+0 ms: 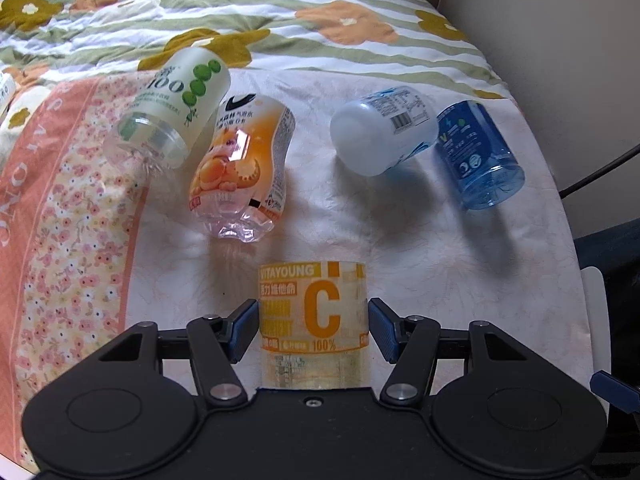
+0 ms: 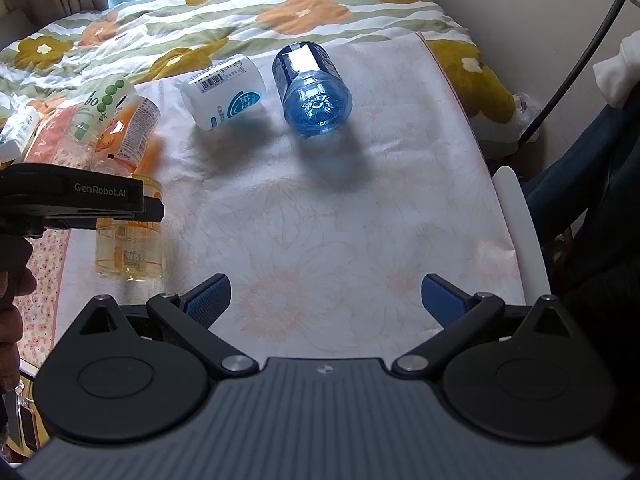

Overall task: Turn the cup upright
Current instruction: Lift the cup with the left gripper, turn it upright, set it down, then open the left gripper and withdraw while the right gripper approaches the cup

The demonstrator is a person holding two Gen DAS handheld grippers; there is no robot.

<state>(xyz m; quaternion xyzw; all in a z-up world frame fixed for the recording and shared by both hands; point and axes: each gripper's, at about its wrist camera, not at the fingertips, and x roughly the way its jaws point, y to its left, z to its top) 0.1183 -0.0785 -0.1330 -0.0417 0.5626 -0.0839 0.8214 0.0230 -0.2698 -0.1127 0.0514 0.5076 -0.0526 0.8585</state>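
I see clear glossy plastic yellow-labelled bottle (image 1: 314, 320), frame bottom centre. Translucent blue plastic bottle (image 2: 316, 88) shiny, upper centre. Matt white plastic bottle (image 1: 382, 132). Pale floral cloth (image 2: 320, 220) soft, creased. My gripper's blue ribbed pads (image 2: 210, 298), matt black plastic body.

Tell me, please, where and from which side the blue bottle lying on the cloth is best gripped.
Grip the blue bottle across its round middle, coming from above with one finger on each long side. It lies tilted with its clear base toward the camera, so the base offers no flat hold. The right gripper is open and nearest. Keep off the white bottle beside it.
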